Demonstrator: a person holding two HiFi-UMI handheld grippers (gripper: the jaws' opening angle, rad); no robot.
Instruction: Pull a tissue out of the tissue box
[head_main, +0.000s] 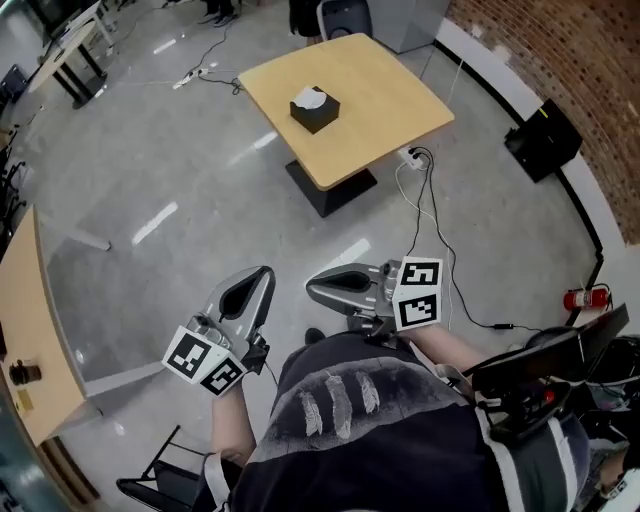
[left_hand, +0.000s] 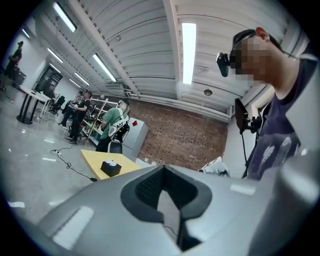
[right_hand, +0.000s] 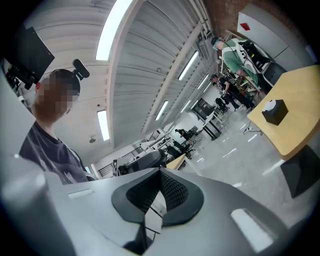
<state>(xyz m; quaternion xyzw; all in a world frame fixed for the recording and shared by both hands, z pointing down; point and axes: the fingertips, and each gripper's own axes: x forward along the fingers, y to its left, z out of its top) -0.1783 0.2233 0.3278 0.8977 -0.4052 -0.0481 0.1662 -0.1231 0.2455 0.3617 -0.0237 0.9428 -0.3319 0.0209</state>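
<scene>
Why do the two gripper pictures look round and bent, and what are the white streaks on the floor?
Head view: the streaks on the floor are reflected glare; the tissue box looks sharp. Left gripper view: a wide-angle lens curves the ceiling and darkens the corners; the lamp is blown white. Right gripper view: same bending, tilted, nearby jaws soft.

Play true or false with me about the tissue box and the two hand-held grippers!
1. The tissue box sits on the wooden table. True.
2. The left hand-held gripper holds a tissue. False: its jaws are shut with nothing between them.
3. A white tissue pokes out of the box's top. True.
4. The right hand-held gripper touches the box. False: it is shut and empty, over the floor, well short of the table.
</scene>
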